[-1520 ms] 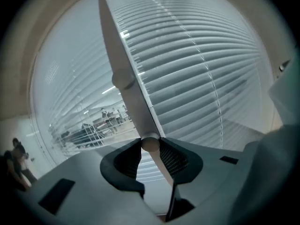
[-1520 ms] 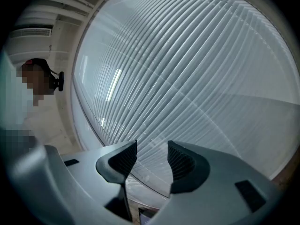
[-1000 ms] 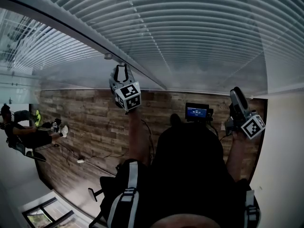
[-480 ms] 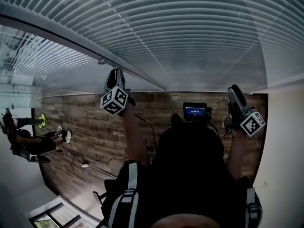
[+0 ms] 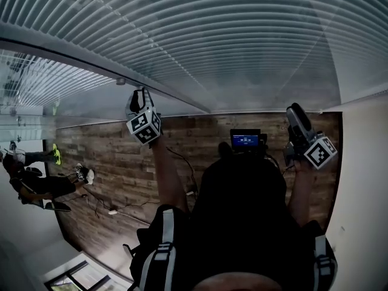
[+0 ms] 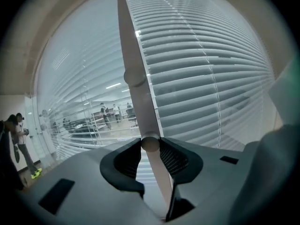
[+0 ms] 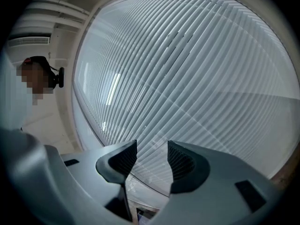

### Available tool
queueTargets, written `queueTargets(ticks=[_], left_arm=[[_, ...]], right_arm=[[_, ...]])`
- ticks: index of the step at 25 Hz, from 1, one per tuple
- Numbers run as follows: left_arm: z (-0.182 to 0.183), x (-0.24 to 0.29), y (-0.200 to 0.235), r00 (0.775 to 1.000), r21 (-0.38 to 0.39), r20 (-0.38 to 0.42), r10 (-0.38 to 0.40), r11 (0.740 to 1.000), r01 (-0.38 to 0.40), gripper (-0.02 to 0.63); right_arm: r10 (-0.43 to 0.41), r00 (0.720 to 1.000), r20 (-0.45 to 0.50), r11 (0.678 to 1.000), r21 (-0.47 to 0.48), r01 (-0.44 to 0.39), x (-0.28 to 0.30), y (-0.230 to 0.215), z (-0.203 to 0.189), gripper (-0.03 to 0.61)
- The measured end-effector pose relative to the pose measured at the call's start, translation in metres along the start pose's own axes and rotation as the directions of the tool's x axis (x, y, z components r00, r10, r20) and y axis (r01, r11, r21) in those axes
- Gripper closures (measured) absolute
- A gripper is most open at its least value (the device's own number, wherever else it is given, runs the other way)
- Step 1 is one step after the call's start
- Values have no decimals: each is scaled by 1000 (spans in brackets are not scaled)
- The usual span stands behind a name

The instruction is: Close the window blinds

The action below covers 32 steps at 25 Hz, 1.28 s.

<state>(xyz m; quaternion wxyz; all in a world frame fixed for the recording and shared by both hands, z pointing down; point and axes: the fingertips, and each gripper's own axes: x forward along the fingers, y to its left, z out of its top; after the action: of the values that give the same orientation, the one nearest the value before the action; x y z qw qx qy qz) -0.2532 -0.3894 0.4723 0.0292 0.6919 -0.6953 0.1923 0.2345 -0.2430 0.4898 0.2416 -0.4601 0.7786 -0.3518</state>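
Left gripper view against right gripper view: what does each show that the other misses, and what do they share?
Only the left gripper view shows the wand, a pale rod clamped between the left tongs. Only the right gripper view shows the right tongs, open with nothing between them. Both show the window blinds filling the background.

The wand (image 6: 136, 78) runs out past the top edge of the left gripper view, and its lower end disappears behind the body of the left hand-held gripper (image 6: 150, 143). In the head view the wand is too thin to make out. There the blinds (image 5: 242, 41) are cut off at the top and both sides. The print on the small screen (image 5: 245, 139) is too small to read. The people (image 5: 36, 183) at the left edge are tiny and partly cut off.
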Motion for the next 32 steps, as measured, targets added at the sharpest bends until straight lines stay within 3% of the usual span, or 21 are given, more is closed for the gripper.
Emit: queueTargets(ticks=[4,7,11,13,16,19,22,26,30,32], left_arm=[[20,-5,12,1000,-5,6,9,1000,-9,480],[31,-26,8,998,-130,62,-32,991,40,479],[9,-77,-22,979,-325,146,-144,927,185,480],[-1,-114,-42,974,-360,152,-166,909,211,480],[-1,-172,-53,975,-376,149,-162,903,208,480],[18,-212,-49,957,-428,233,-175,865,262,480],[43,-242,-52,904,-447,361,-229,808,383,480],[48,-276,-60,811,-389,491,-320,752,532,494],[33,-327,-61,719,-318,559,-414,693,647,506],[17,-361,-63,678,-316,587,-443,646,695,510]], right_arm=[[16,1000,-14,1000,17,-16,7,13,9,368],[16,999,-41,999,37,-15,11,11,6,370],[45,994,-95,995,90,-37,8,-10,-19,368],[73,989,-126,990,126,-57,2,-25,-28,370],[128,978,-167,982,163,-100,-3,-27,-33,368],[170,972,-160,976,167,-143,-6,-2,-22,368],[185,972,-143,976,144,-164,-18,25,-16,368],[170,977,-129,983,96,-159,-47,51,-28,368],[141,987,-82,987,92,-133,-99,96,-44,368],[107,992,-62,991,83,-102,-146,126,-57,368]])
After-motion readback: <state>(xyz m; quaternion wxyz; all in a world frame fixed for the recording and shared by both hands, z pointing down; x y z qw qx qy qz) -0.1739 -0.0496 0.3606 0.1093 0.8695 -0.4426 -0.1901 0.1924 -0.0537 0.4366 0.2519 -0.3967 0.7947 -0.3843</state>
